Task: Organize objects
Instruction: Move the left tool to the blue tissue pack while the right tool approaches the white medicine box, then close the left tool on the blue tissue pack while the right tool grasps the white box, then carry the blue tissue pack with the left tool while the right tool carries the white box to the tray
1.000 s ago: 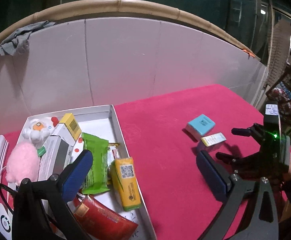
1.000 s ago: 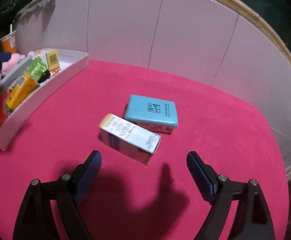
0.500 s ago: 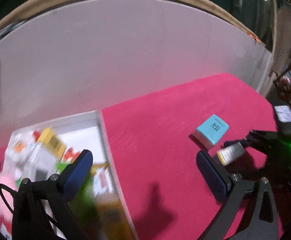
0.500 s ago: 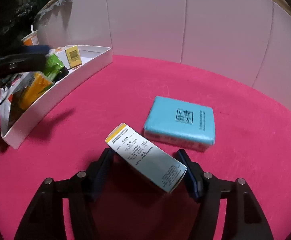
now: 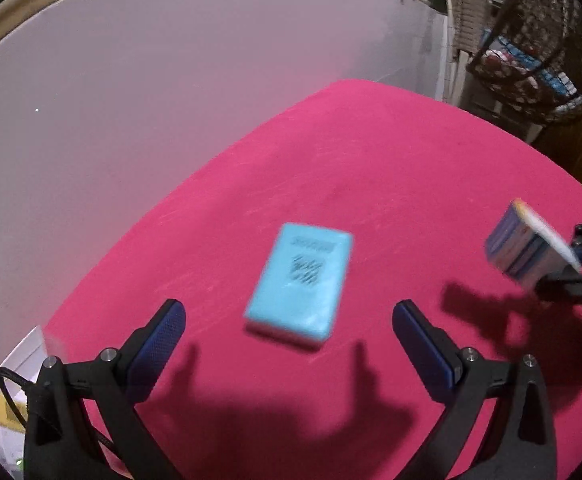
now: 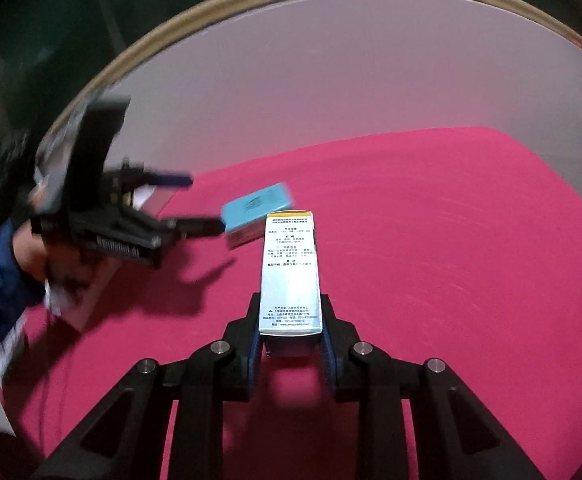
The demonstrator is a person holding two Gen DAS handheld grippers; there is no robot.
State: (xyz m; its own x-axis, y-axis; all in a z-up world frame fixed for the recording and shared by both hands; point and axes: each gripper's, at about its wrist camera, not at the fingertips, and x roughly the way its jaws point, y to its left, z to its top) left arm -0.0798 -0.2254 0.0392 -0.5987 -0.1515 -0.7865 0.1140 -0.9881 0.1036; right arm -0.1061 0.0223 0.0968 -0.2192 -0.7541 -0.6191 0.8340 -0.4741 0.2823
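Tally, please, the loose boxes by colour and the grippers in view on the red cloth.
Blue box: 1
White box: 1
Grippers: 2, left gripper and right gripper
Total: 4

Both wrist views look steeply down (close), sharing the blue packet (image 5: pixel 299 280).

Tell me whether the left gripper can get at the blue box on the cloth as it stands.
Probably yes. The left gripper is open, and the blue box lies flat just ahead of its fingers with nothing between. The right gripper, holding the white box, is off to the side.
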